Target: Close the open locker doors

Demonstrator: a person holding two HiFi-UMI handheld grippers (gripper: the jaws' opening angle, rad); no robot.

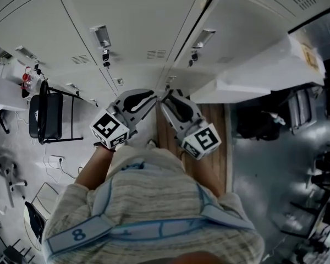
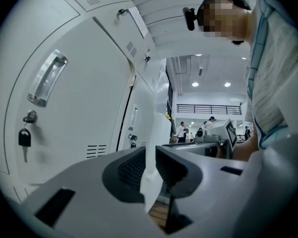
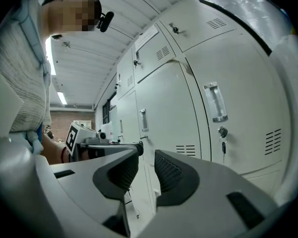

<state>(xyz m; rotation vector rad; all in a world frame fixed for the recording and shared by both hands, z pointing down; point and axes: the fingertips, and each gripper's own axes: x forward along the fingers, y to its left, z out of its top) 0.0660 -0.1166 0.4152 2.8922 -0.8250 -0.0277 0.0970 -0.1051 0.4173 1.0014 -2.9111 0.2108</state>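
Pointing at a row of white metal lockers (image 1: pixel 126 21), the left claw (image 1: pixel 154 94) and right claw (image 1: pixel 164 95) nearly meet in the head view, with an open white locker door (image 1: pixel 258 73) jutting out to their right. Left gripper view: the left claw is clamped on a thin white door edge (image 2: pixel 150 150). Right gripper view: the right claw's jaws stand apart, empty.

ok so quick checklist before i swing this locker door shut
1. Is the white metal locker door shut: not ok, it stands swung out from the bank.
2. Is the left gripper on the door's thin edge: ok, jaws closed on it.
3. Is the right gripper free: ok, jaws apart, nothing between.
4. Is the swing path clear: cannot tell, the locker opening is hidden.
5. Is the small black-headed key in the neighbouring lock: ok, hanging clear of both grippers.
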